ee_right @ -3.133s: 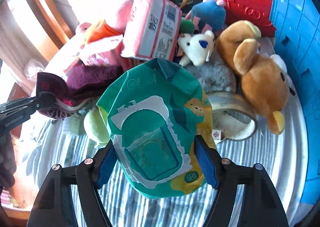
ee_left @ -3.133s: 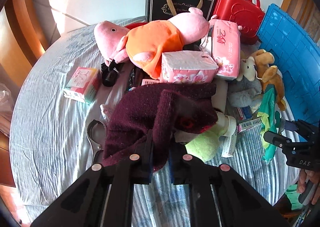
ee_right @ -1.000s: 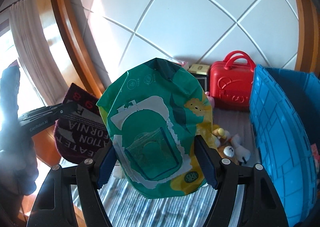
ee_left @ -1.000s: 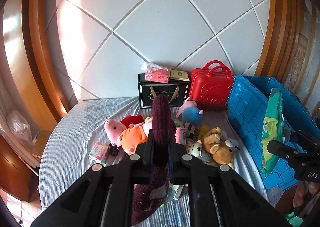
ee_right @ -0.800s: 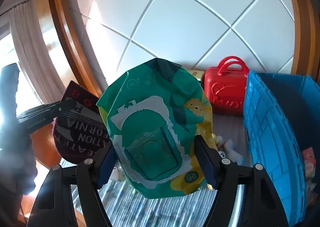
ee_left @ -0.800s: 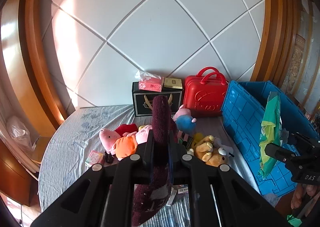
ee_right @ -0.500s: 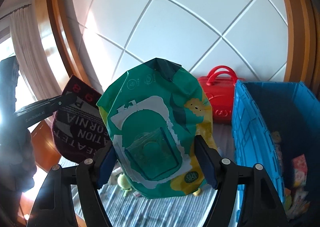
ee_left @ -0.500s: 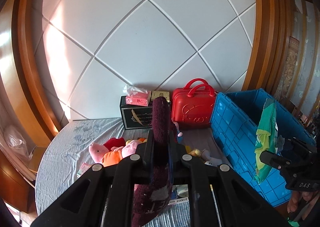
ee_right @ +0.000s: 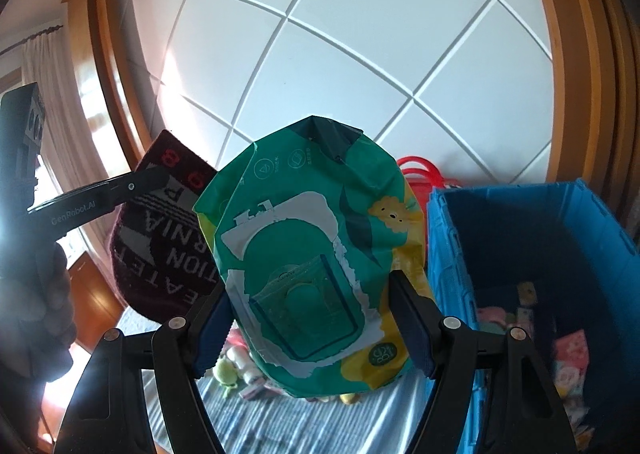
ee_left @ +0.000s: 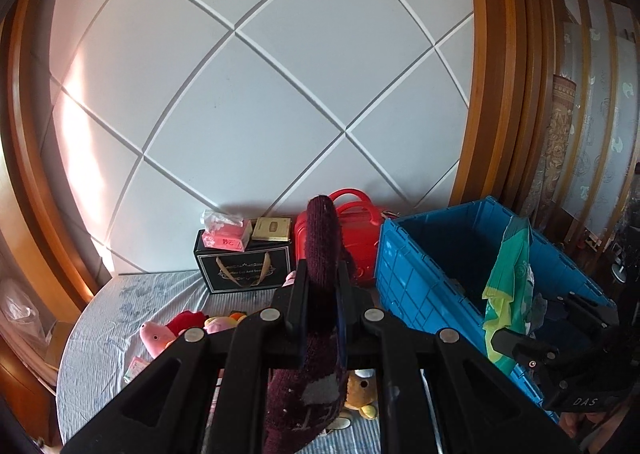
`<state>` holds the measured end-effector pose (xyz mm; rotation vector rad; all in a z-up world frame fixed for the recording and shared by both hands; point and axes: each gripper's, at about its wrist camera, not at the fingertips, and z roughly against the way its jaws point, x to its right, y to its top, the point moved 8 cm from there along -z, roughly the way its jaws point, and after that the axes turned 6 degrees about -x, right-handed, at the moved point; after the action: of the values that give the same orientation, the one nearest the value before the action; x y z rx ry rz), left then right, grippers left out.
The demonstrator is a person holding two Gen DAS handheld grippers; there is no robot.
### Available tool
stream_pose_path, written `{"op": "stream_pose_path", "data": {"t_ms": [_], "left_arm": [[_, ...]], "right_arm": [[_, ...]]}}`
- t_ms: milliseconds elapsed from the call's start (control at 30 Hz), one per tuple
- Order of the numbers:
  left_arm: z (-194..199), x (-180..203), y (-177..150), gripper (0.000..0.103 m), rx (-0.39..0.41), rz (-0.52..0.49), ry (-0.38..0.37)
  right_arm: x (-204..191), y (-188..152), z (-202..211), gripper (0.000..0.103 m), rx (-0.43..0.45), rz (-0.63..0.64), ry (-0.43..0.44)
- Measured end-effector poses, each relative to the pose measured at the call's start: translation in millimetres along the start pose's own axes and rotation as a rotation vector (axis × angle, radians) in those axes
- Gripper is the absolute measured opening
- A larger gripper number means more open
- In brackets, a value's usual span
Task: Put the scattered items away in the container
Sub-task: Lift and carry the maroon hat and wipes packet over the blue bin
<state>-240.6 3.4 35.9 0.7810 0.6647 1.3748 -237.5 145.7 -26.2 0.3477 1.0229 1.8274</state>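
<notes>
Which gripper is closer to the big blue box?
Right. The right gripper, holding the green pack, is beside the blue box, near its rim. The left gripper, holding the maroon knit, is farther off, over the table's toys.

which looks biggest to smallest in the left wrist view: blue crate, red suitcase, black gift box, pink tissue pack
1. blue crate, clearly largest, though it is also nearer the camera
2. black gift box and red suitcase: look alike, suitcase partly hidden by the maroon hat
3. pink tissue pack, smallest

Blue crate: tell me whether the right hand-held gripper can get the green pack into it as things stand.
Probably yes. The blue crate is open-topped, just right of the right hand-held gripper, which grips the green pack above its rim; nothing visible blocks the way.
</notes>
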Motion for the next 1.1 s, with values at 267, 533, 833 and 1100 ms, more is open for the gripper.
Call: {"op": "stream_pose_path", "data": {"t_ms": [267, 533, 833, 1100], "left_arm": [[-7.0, 63.7, 24.5, 0.011, 0.022, -0.040, -0.044], [-18.2, 131.3, 42.4, 0.011, 0.025, -0.089, -0.093], [-39.5, 197.7, 56.2, 0.011, 0.009, -0.145, -0.143], [-67.9, 251.2, 60.5, 0.011, -0.018, -0.189, -0.188]], "right_arm": [[41.7, 0.5, 26.6, 0.073, 0.026, -0.024, -0.023], [95.2, -1.7, 54.3, 0.073, 0.051, -0.069, -0.064], [147.5, 0.1, 78.6, 0.073, 0.077, -0.124, -0.116], [190.7, -2.0, 97.8, 0.073, 0.087, -0.170, -0.169]]}}
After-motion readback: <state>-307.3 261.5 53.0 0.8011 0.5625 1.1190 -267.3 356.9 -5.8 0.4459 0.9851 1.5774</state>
